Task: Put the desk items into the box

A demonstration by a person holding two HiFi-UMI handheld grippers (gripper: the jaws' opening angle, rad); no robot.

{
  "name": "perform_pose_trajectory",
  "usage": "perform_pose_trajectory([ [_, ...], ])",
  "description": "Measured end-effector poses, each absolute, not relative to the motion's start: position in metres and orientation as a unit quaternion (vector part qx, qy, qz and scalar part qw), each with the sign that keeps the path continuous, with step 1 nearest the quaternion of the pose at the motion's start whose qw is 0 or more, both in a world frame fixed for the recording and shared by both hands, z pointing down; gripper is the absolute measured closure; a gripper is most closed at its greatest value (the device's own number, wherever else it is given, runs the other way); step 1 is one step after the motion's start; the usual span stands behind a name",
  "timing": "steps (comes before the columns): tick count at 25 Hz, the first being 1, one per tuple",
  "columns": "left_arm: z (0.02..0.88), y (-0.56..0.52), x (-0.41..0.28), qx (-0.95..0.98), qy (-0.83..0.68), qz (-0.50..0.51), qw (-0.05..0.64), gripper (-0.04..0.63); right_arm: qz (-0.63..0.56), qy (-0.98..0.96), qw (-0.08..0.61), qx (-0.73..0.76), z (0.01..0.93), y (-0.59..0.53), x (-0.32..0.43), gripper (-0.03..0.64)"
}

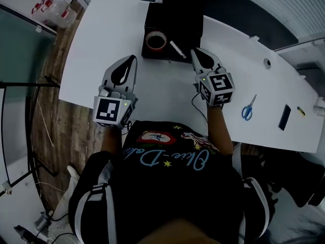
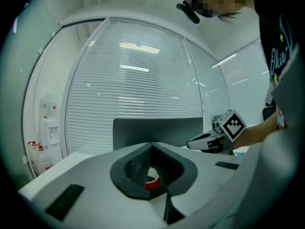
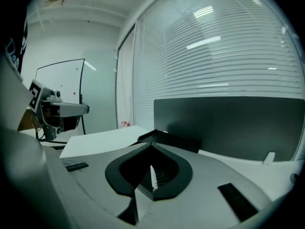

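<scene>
A black box (image 1: 167, 17) stands open at the far middle of the white desk (image 1: 101, 50). In it lie a red tape roll (image 1: 156, 40) and a white pen (image 1: 177, 49). My left gripper (image 1: 133, 60) hovers short of the box's left front corner, shut and empty. In the left gripper view the tape roll (image 2: 151, 182) shows through the opening below the closed tips of the left gripper (image 2: 151, 145). My right gripper (image 1: 194, 51) is raised beside the box's right front corner, shut with nothing in it. Blue-handled scissors (image 1: 248, 107) lie on the desk to its right.
A black flat rectangle (image 1: 285, 117) and a small yellow-and-black item (image 1: 301, 111) lie near the desk's right end. The box's raised lid (image 3: 228, 125) stands behind it. A glass partition with blinds runs along the far side. A person's torso fills the near side of the head view.
</scene>
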State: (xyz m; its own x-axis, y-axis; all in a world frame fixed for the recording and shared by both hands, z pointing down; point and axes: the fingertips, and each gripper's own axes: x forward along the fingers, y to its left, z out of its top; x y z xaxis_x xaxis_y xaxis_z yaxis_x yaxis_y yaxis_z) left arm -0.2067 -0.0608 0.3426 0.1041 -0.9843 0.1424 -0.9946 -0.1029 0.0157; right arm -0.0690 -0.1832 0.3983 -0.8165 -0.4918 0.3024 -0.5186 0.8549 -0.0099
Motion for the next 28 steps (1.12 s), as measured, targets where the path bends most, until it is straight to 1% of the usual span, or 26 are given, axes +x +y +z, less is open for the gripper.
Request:
perform_pose_trajectory([
  [5,0.342,-0.069,-0.2,0.754,-0.654,0.052,0.038,0.598,0.058,-0.955,0.097,0.274,0.375,-0.172,-0.056,0.623],
  [8,0.341,-0.074,-0.191,0.765,-0.641,0.044,0.049,0.598,0.06,-0.955,0.077,0.279,0.363,-0.165,-0.049,0.623],
  [15,0.336,-0.088,-0.157,0.795,-0.603,0.033,0.06,0.598,0.06,-0.951,0.066,0.296,0.35,-0.152,-0.023,0.623],
  [20,0.337,-0.092,-0.144,0.805,-0.588,0.046,0.061,0.598,0.06,-0.945,0.063,0.316,0.349,-0.148,-0.004,0.623],
  [28,0.337,-0.092,-0.126,0.823,-0.564,0.039,0.061,0.6,0.064,-0.937,0.063,0.338,0.35,-0.137,0.015,0.623],
])
